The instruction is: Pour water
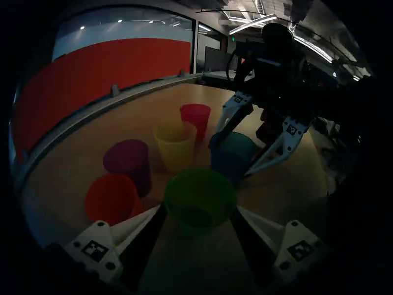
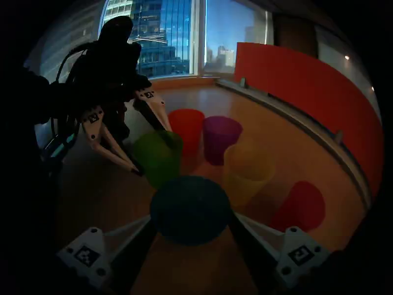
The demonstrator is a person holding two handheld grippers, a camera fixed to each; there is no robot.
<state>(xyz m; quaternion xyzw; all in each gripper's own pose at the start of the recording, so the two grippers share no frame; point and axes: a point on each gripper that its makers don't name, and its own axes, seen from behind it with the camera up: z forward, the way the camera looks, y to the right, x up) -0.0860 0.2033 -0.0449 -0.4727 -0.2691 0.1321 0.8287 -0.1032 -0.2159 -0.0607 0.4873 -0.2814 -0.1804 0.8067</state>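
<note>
Left gripper view: clamped with the left gripper (image 1: pixel 199 210) on the upright green cup (image 1: pixel 199 194), one finger against each side.
Right gripper view: pressed likewise with the right gripper (image 2: pixel 190 217) around the teal cup (image 2: pixel 190 204), just beside the green one; close by on the wooden table (image 1: pixel 282 194), a yellow cup (image 1: pixel 175 145), purple cup (image 1: pixel 127 162), red cup (image 1: pixel 195 118) and orange cup (image 1: pixel 110 196).

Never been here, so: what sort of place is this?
Probably a city office: big windows face glass towers, a red divider edges the long wooden table, and strip lights run overhead.
</note>
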